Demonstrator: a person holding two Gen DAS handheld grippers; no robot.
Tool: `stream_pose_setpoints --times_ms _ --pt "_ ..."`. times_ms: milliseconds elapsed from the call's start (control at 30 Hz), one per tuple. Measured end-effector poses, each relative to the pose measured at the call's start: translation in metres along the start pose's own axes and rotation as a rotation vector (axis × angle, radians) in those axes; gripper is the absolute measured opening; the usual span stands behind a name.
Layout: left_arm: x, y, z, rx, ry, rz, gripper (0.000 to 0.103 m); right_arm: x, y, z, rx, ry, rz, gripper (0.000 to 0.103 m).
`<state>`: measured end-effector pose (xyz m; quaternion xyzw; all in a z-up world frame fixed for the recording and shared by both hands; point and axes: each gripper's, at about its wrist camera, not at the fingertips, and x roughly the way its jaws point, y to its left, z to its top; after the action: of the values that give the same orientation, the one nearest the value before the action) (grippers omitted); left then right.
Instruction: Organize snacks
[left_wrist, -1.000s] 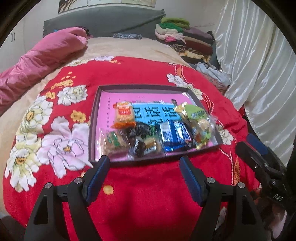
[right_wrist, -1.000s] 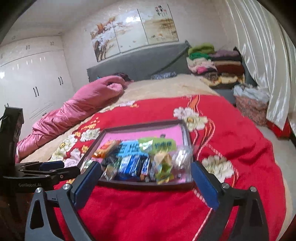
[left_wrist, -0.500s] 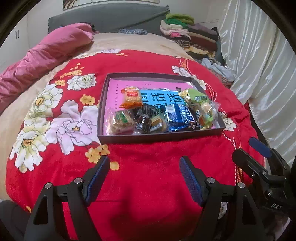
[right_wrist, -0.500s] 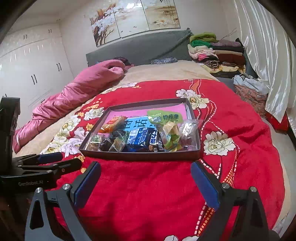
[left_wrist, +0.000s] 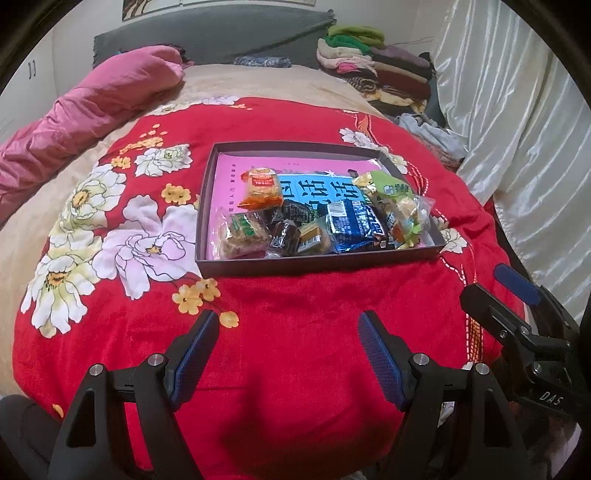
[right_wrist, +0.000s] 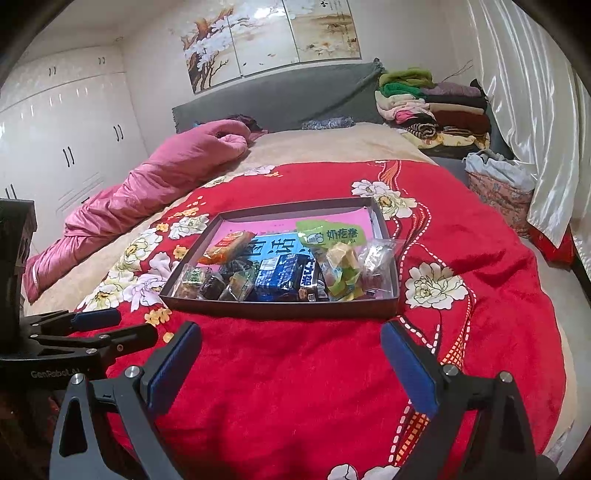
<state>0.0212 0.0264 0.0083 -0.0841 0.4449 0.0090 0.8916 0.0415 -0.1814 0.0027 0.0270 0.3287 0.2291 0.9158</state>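
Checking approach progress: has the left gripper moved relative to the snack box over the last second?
Yes. The left gripper has backed away from the snack box, showing more red blanket between.

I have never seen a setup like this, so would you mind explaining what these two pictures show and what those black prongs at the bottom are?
There is no robot here: a person holds a two-finger gripper in each hand, and each gripper carries a wide-angle camera looking forward along its fingers. One picture comes from the left gripper, the other from the right gripper; each also glimpses its partner at the picture's edge. Both are open and hold nothing. Ahead, on a red floral blanket spread over a bed, sits a shallow dark tray full of wrapped snacks, among them an orange packet, a blue packet and a green-labelled bag of sweets. A pink quilt lies farther back.
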Motion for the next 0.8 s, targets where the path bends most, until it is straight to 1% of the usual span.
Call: stream_pose_setpoints --times_ms 800 --pt "0.0015 0.0019 -0.0011 -0.006 0.01 0.016 0.079 0.0002 -0.0018 -0.0013 -0.003 0.001 -0.003 0.098"
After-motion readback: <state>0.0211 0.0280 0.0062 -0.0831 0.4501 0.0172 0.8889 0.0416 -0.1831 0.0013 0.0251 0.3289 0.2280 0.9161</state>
